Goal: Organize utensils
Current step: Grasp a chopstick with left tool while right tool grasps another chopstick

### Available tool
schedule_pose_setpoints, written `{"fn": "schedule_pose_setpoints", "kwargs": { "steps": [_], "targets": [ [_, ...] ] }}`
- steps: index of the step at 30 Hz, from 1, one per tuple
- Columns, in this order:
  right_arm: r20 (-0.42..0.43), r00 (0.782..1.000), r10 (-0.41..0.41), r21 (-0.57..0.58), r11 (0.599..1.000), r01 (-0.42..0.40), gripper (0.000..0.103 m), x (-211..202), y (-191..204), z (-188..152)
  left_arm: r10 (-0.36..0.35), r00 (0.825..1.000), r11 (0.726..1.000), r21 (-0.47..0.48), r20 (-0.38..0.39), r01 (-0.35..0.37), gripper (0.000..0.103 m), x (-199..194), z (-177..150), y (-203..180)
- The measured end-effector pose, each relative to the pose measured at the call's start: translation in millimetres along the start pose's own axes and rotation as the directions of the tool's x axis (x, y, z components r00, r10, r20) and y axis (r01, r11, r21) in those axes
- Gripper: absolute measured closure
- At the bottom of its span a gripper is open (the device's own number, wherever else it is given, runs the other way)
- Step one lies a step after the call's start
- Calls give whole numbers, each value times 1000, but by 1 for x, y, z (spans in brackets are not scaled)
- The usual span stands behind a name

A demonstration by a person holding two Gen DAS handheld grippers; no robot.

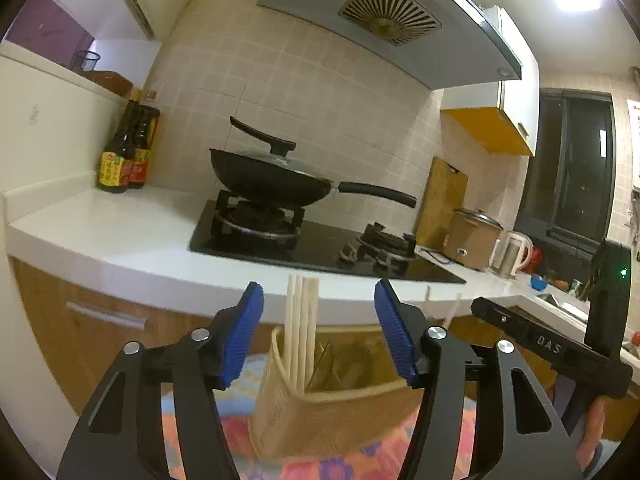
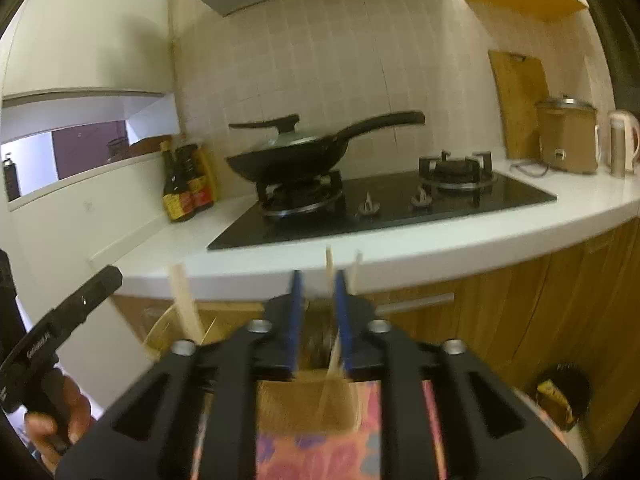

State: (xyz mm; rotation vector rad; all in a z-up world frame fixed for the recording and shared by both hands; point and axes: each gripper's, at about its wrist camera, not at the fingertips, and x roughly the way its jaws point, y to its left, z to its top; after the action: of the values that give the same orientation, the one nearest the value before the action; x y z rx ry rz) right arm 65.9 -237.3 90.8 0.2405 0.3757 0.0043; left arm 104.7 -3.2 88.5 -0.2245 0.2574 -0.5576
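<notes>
A woven tan utensil holder (image 1: 320,408) stands on a flowered cloth (image 1: 352,464) in front of the counter. Several pale chopsticks (image 1: 300,332) stand upright in its left end. My left gripper (image 1: 319,332) is open, its blue pads on either side of the holder and chopsticks, touching nothing. In the right wrist view the holder (image 2: 304,404) lies below my right gripper (image 2: 318,320), whose jaws are narrow and close on a chopstick (image 2: 330,280) that sticks up between the pads; a second chopstick (image 2: 355,270) stands just right of them. More chopsticks (image 2: 185,304) stand at the left.
A white counter (image 1: 120,236) carries a black hob (image 1: 320,248) with a lidded wok (image 1: 272,176), sauce bottles (image 1: 124,156), a cutting board (image 1: 442,200), a cooker (image 1: 472,240) and a kettle (image 1: 512,254). Wooden cabinet doors (image 2: 540,312) lie below. A dark bin (image 2: 564,396) sits lower right.
</notes>
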Motion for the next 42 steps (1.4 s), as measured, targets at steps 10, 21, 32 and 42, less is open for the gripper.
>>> {"fn": "schedule_pose_setpoints", "kwargs": {
  "steps": [10,21,32,42],
  "targets": [
    [-191,981,40,-16,999,-43,52,-55,2,-44,35,980,999,-28,-194,-41,39,-57,-34,-15],
    [-546,836,47,-25,997,-73,65,-50,11,-142,108,868,992,-6,-486,-127,41,-57,-114,-24],
    [-611,791,-11,-155,982,-106,84,-64,38,-197,82,784,986,-66,-615,-154,55,-41,-160,-24],
    [-599,799,-51,-155,986,-53,99,-74,17,-193,171,740,983,58,-651,-176,50,-31,-174,-48]
  ]
}}
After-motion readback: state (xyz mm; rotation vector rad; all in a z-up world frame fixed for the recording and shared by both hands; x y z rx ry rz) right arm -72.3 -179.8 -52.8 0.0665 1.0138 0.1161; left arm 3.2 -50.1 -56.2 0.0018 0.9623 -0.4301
